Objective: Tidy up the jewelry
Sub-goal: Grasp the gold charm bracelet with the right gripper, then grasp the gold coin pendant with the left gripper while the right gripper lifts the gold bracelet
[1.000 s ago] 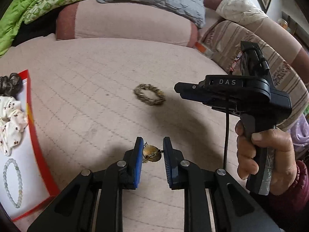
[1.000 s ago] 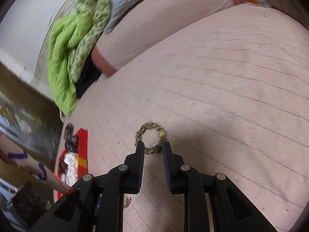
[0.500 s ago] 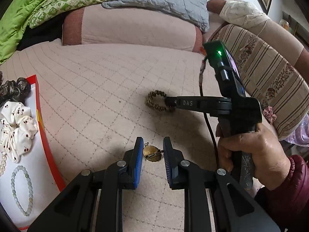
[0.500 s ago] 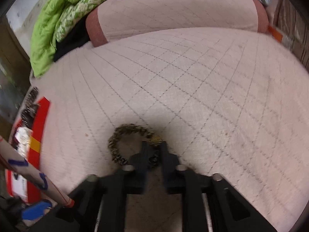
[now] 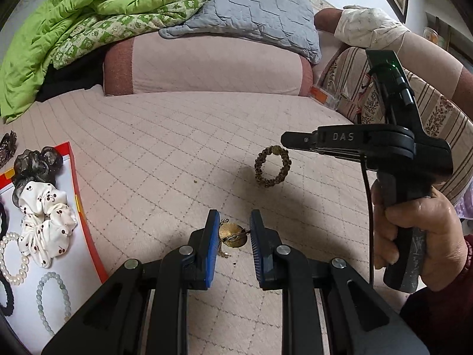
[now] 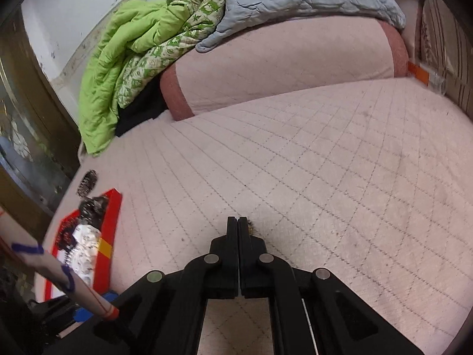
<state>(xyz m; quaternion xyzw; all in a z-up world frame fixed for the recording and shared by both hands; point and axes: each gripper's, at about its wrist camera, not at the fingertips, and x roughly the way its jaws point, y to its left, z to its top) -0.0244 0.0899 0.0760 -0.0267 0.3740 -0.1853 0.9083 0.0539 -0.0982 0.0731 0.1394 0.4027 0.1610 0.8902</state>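
Note:
In the left wrist view my right gripper [image 5: 285,142] is shut on a braided gold bracelet [image 5: 272,166] and holds it hanging above the pink quilted bed cover [image 5: 165,148]. In the right wrist view the right gripper [image 6: 238,222] has its jaws pressed together, with only a bit of the bracelet [image 6: 250,227] showing beside the tip. My left gripper [image 5: 233,230] is open, its blue pads either side of a gold round pendant [image 5: 230,234] lying on the cover. A red-edged white tray [image 5: 74,207] lies at the left.
The tray holds a white cherry-print scrunchie [image 5: 44,207], a dark scrunchie [image 5: 35,165], a pearl bracelet [image 5: 9,260] and a pale green bead bracelet [image 5: 56,298]. A dark hair clip [image 5: 7,148] lies beside it. A bolster, a green quilt and a grey pillow lie at the back.
My right gripper has closed on the gold bracelet and lifted it off the cover. The left gripper stays open around the pendant.

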